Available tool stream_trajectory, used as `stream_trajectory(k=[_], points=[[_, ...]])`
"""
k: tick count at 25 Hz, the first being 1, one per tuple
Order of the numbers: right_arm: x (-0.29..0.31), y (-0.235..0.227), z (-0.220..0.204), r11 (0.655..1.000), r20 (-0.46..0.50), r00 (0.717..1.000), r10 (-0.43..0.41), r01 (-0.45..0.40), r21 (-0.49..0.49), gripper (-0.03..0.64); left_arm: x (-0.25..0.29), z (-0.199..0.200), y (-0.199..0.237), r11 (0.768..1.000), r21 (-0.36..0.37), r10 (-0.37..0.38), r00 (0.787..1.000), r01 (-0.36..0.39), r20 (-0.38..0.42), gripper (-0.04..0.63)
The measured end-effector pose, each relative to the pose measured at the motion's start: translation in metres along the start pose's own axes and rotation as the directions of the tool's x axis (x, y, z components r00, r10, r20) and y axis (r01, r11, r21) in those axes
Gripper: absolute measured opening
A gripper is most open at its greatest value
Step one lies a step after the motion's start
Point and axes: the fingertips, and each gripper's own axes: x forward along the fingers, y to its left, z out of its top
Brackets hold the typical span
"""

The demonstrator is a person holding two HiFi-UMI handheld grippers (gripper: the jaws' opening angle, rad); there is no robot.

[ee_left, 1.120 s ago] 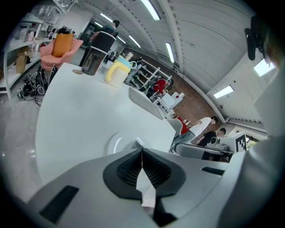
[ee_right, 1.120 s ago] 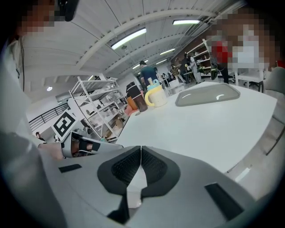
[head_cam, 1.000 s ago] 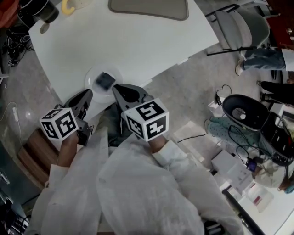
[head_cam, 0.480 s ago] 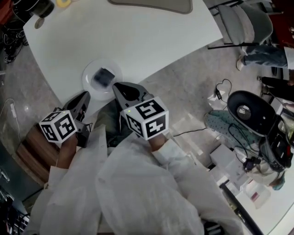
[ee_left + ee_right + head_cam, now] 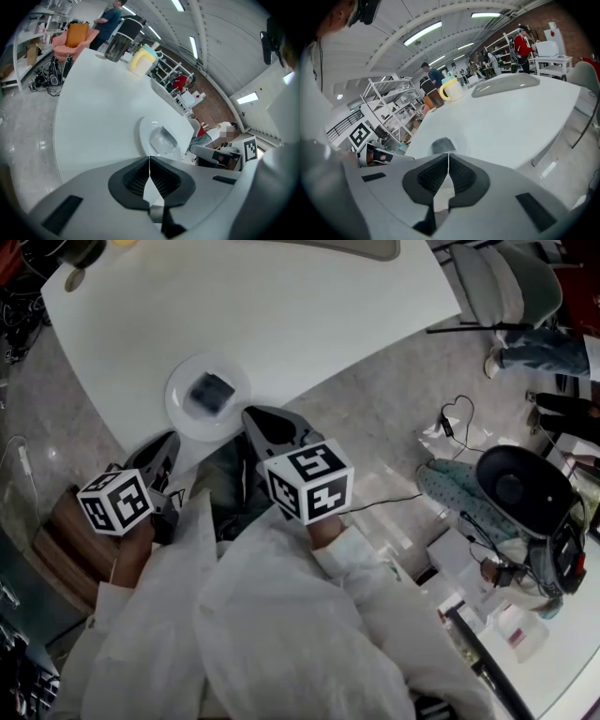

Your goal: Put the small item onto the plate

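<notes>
Nearest, just off the near edge of the table [image 5: 281,315]: left gripper [image 5: 172,439] and right gripper [image 5: 249,416], both shut tight, nothing pinched. Just past them, close to that edge: plate [image 5: 174,407] with the small item [image 5: 210,392] lying in its middle. Looks done. Back away slowly and gently; no bumping the plate or the table edge.

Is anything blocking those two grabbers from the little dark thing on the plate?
Nothing visible does. The small item lies on the plate by the edge of the table. The left gripper and right gripper, both shut and empty, sit just short of it.
</notes>
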Motion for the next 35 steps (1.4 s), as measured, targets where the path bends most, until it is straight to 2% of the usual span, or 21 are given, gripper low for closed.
stream_trajectory(k=[8,15,24,31,33,35], points=[[-0.002,-0.007,-0.015,0.999,-0.035,0.999,-0.011,0.012,0.035,0.017,0.002,0.002,0.002,0.999,-0.034,-0.014,1.000,0.014,0.008,0.012],[-0.001,-0.002,-0.021,0.997,-0.065,0.998,0.020,-0.015,0.074,0.017,0.000,0.003,-0.002,0.996,-0.077,-0.053,0.999,0.054,0.012,0.012],[0.002,0.002,-0.023,0.996,-0.075,0.996,0.039,-0.032,0.088,0.018,0.002,0.003,-0.002,0.995,-0.093,-0.034,0.999,0.034,-0.003,0.015],[0.001,0.003,-0.021,0.996,-0.070,0.997,0.033,-0.027,0.087,0.020,0.001,0.004,-0.003,0.993,-0.112,-0.045,0.999,0.045,0.004,0.015],[0.001,0.003,-0.022,0.995,-0.071,0.997,0.028,-0.022,0.093,0.024,0.000,0.003,-0.002,0.992,-0.121,-0.042,0.999,0.042,0.004,0.022],[0.001,0.004,-0.023,0.995,-0.079,0.996,0.031,-0.023,0.099,0.069,0.000,0.003,-0.001,0.991,-0.125,-0.040,0.999,0.040,0.001,0.050]])
